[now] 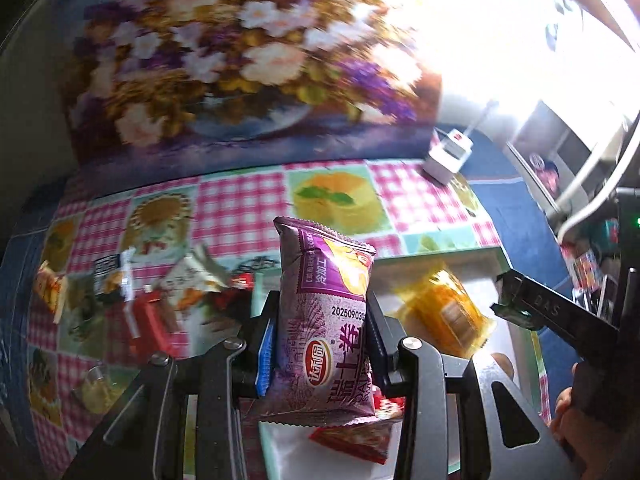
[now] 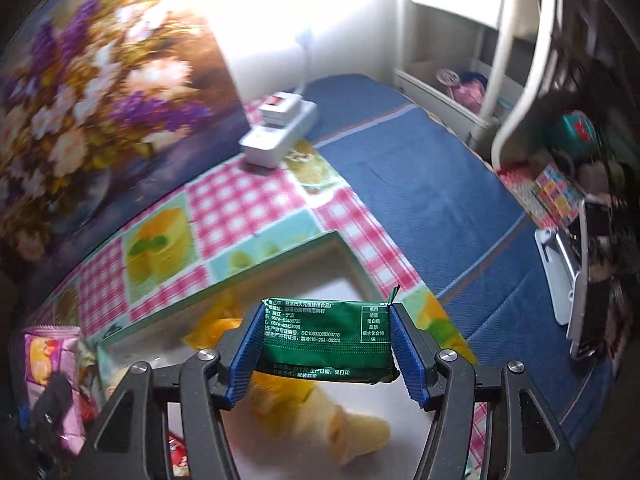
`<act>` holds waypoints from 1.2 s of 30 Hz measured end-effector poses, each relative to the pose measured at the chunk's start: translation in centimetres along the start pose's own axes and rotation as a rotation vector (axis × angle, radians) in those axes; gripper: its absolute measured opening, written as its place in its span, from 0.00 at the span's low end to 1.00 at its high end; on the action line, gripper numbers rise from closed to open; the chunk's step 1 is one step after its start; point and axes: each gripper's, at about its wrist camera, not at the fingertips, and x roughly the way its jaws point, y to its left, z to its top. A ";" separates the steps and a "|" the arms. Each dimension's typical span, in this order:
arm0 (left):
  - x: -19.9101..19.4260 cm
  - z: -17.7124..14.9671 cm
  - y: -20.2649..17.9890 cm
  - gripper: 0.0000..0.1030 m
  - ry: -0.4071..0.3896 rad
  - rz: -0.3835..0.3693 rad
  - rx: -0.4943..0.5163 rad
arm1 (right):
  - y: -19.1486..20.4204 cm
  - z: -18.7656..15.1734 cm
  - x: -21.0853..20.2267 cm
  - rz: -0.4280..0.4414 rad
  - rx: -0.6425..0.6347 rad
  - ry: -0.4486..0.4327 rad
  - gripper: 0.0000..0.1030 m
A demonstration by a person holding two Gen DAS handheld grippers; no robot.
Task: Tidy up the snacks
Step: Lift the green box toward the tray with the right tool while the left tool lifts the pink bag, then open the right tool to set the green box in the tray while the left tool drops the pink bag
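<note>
Bkgd: checked tablecloth (image 2: 244, 200), floral panel (image 1: 224, 60) behind | L gripper (image 1: 320, 340) pinched on purple pkt (image 1: 326, 320), held upright above white tray (image 2: 352, 264) | R gripper (image 2: 326, 348) pinched on green pkt (image 2: 326, 344) over same tray, yellow pkt (image 1: 442, 312) beneath | Loose snacks (image 1: 160, 300) left on cloth | Risk: slick foil may be slipped or crushed if squeezed unevenly; pkts could be collided.

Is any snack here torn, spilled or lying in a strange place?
Nothing stands out. The left gripper holds a sealed purple snack pack; the right gripper holds an intact green packet above the white tray.
</note>
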 end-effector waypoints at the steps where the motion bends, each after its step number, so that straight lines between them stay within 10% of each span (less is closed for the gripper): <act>1: 0.4 0.0 -0.5 0.39 0.006 -0.007 0.010 | -0.2 0.0 0.4 0.001 0.010 0.007 0.63; 23: 3.2 -0.7 -0.7 0.49 0.123 -0.031 -0.039 | -0.2 -0.3 2.7 0.013 -0.003 0.083 0.65; 27: 2.3 -0.6 1.2 0.72 0.105 -0.031 -0.111 | 0.1 -0.3 2.5 0.022 -0.016 0.084 0.68; 36: 1.0 -1.3 5.6 0.87 0.068 0.066 -0.249 | 1.4 -0.5 0.7 0.054 -0.043 0.049 0.92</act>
